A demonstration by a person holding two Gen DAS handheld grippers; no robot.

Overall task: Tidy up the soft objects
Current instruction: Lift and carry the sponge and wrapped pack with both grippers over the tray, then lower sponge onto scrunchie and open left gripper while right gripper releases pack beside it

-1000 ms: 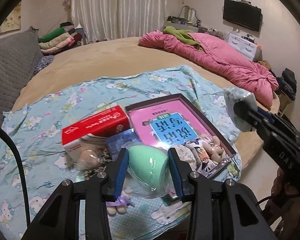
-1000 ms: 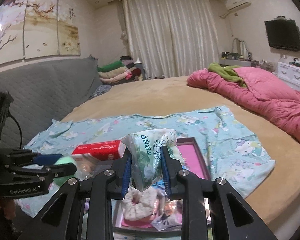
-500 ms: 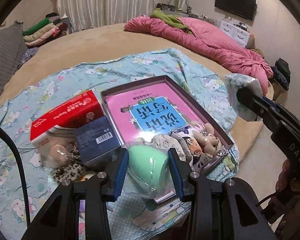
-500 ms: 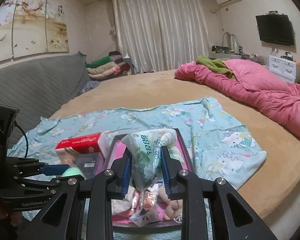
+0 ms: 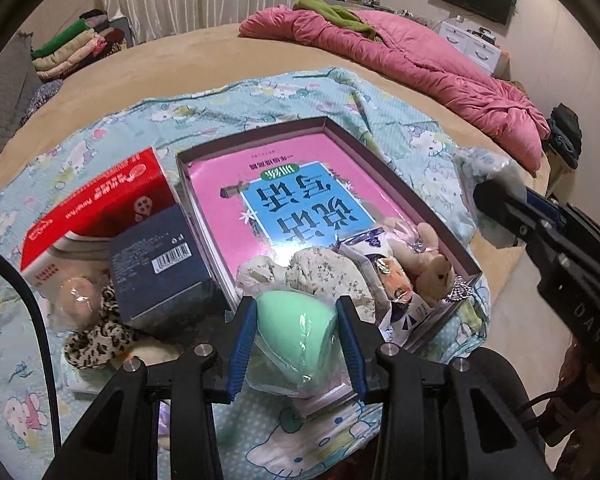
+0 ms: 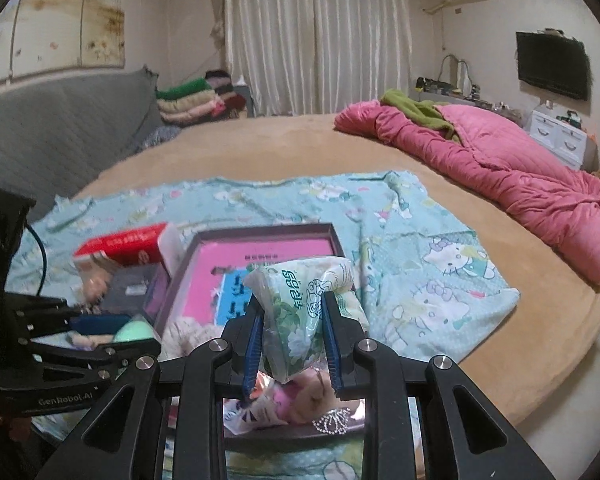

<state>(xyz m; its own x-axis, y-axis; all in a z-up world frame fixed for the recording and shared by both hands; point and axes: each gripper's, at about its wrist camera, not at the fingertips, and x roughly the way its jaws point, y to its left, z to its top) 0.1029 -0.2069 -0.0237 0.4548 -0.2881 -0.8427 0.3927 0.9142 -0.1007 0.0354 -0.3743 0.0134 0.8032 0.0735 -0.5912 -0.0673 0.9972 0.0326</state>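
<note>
With the left tool (image 5: 296, 340) clamping the green sponge (image 5: 296, 336) and the right tool (image 6: 292, 344) pinching the tissue pack (image 6: 304, 300), each needed lowering squarely over the tray's (image 5: 400, 184) six-o'clock end before letting go.

A mint-green sponge (image 5: 296, 334), a leopard-print scrunchie (image 5: 96, 342), a red tissue box (image 5: 100, 216), a pink quilt (image 5: 412, 60), and a green-flowered white tissue pack (image 6: 304, 304).
</note>
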